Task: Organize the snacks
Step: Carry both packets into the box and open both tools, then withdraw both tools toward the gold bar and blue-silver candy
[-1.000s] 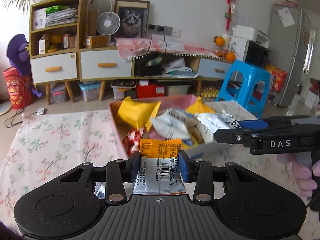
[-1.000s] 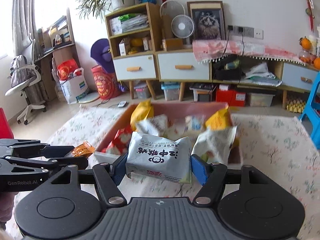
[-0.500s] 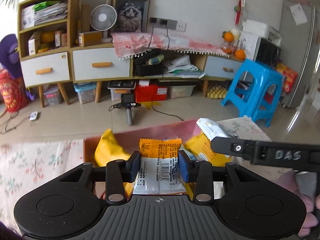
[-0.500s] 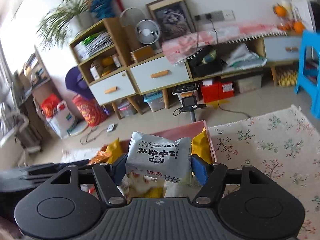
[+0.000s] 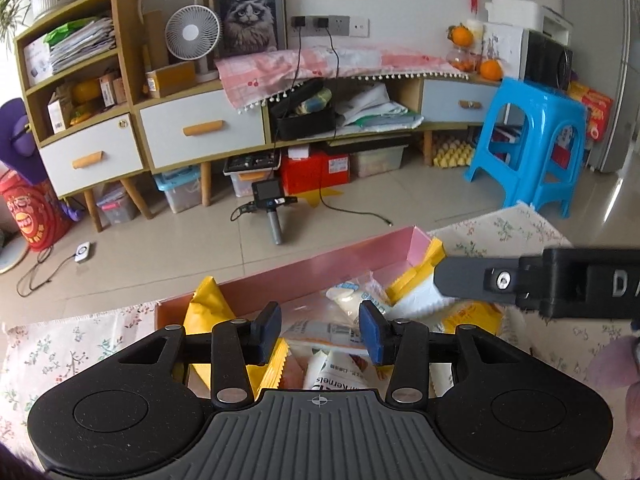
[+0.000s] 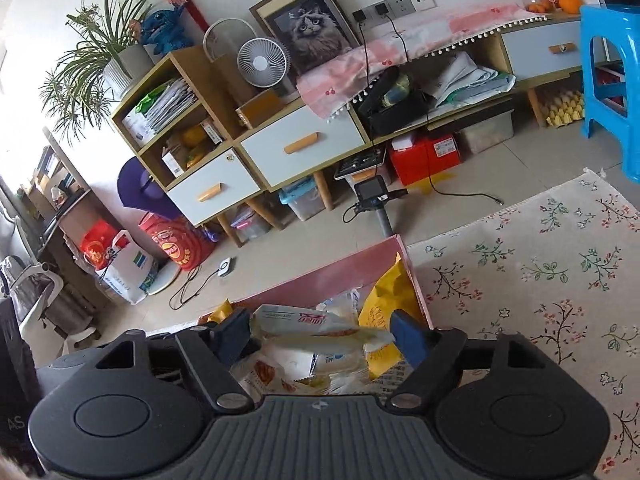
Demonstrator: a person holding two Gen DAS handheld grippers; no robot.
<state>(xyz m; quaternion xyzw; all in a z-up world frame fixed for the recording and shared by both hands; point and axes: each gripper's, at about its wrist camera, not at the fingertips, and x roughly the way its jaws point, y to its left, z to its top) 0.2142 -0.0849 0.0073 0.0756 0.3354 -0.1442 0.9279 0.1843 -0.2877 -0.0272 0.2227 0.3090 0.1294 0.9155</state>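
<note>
Left gripper [image 5: 320, 330]: pointed forward and downward, blue pads apart, jaws having just been opening; no item is clamped between them. Right gripper [image 6: 320, 334]: rolled to one side, angled downward, jaws likewise just opening and standing wide, with a packet [image 6: 316, 326] between the pads, contact unclear. In the left wrist view the right gripper crosses in from the right edge, level.

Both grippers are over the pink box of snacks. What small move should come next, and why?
Probably draw both grippers back from the box. The left gripper has just been opening and nothing sits between its pads; its packet lies on the pile below. The right gripper has also just been opening, and its white packet is tipping down between the spread pads, apparently released.
</note>
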